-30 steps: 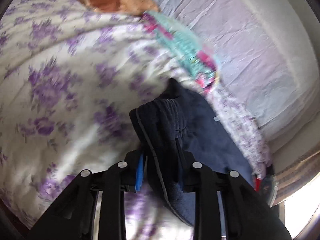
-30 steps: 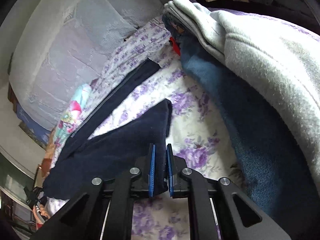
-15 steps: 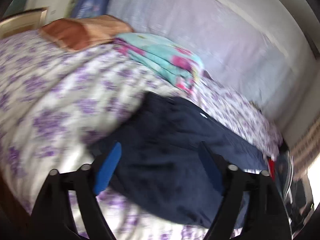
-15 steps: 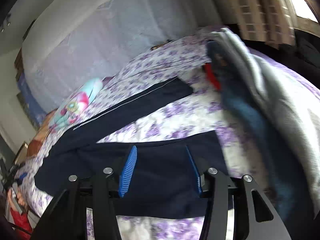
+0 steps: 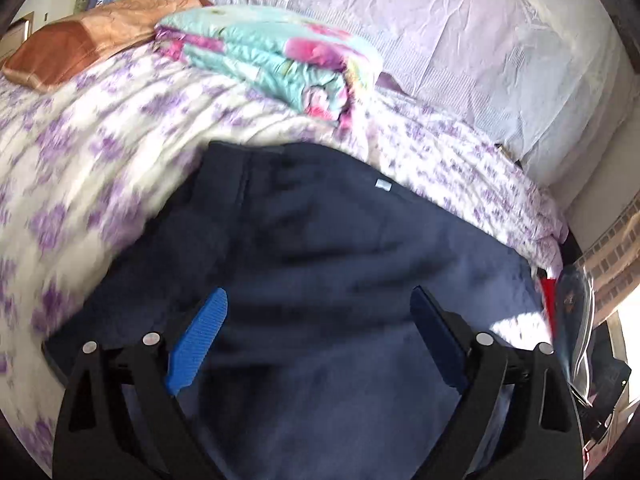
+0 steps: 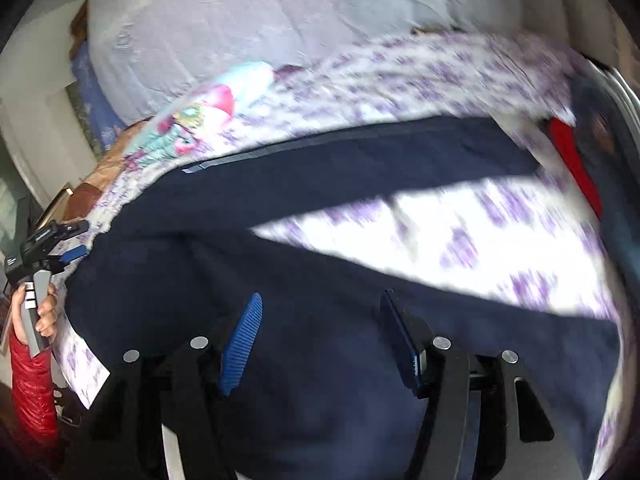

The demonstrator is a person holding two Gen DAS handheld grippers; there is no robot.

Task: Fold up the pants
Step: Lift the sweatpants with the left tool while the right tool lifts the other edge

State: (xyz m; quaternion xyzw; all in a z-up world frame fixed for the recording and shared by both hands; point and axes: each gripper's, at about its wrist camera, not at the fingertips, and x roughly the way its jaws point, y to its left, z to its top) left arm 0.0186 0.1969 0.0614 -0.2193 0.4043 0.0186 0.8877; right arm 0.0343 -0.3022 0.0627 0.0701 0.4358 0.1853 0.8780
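Left wrist: both tongs [image 5: 318, 332] released pants [image 5: 340, 264], still opening.

Harsh sun glare, motion blur, fisheye warp

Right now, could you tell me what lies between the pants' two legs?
A bare wedge of floral bedsheet separates the navy pants' legs, seen in the right wrist view.

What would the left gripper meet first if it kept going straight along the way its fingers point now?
Most likely the dark navy fleece pants spread on the purple-flowered bedsheet. The left gripper, jaws opening with nothing pinched, looks down onto that fabric; depth is unclear.
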